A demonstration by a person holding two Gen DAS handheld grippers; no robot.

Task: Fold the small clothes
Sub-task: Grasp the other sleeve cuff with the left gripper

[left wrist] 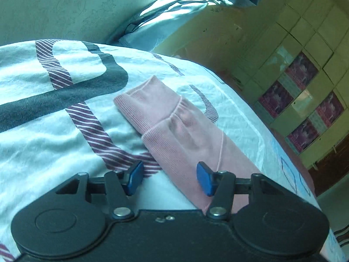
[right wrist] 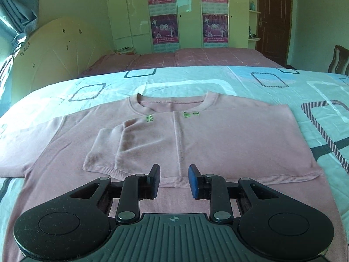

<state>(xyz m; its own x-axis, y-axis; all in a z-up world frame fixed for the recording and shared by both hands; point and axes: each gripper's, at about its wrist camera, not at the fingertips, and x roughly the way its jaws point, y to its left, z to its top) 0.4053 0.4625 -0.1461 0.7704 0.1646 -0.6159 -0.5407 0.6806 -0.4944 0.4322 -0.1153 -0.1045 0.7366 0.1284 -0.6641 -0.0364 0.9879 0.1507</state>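
Observation:
A pink sweater (right wrist: 218, 142) lies flat, front up, on the patterned bedsheet (right wrist: 196, 80), its collar (right wrist: 174, 102) at the far side. One sleeve (right wrist: 109, 150) is folded across the chest; the other spreads out to the left (right wrist: 26, 150). My right gripper (right wrist: 174, 181) hovers over the hem, open, its blue pads apart with nothing between them. In the left wrist view a pink sleeve (left wrist: 170, 118) with a ribbed cuff (left wrist: 135, 107) lies stretched on the sheet (left wrist: 43, 131). My left gripper (left wrist: 170, 176) is just above it, open and holding nothing.
Beyond the sheet lies a mauve bedspread (right wrist: 218, 56). A wardrobe with posters (right wrist: 189, 11), a dark door (right wrist: 274, 11) and a chair (right wrist: 340, 59) stand behind. A blue curtain (right wrist: 17, 11) hangs at the left. The bed's edge (left wrist: 283, 139) drops off to the right of the sleeve.

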